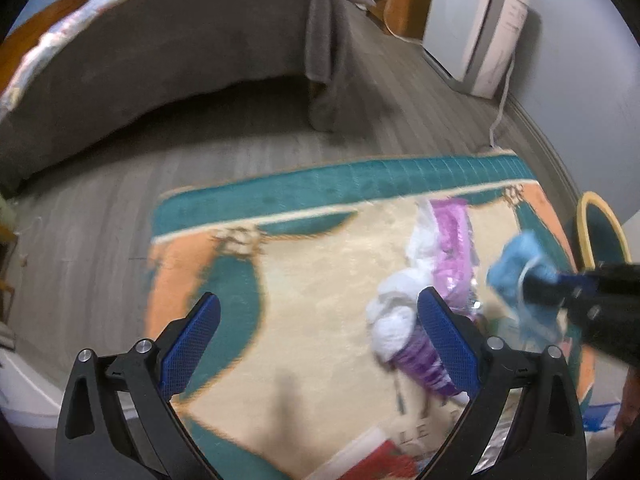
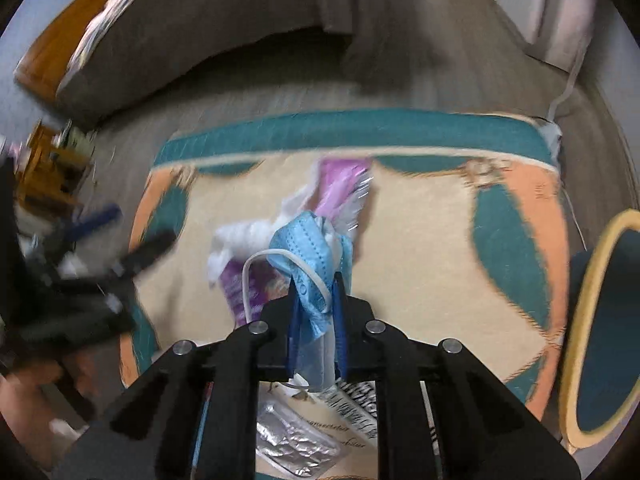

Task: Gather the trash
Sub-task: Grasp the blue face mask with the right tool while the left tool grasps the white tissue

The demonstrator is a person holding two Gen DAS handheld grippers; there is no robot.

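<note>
Pinched in our right tool, a crumpled light-blue face mask hangs above the cream-and-teal patterned rug; our left tool, fingers spread wide, holds nothing beside white tissue wads and purple wrappers.

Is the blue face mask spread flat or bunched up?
Bunched: the face mask is crumpled between the shut right claw, ear loop dangling.
</note>
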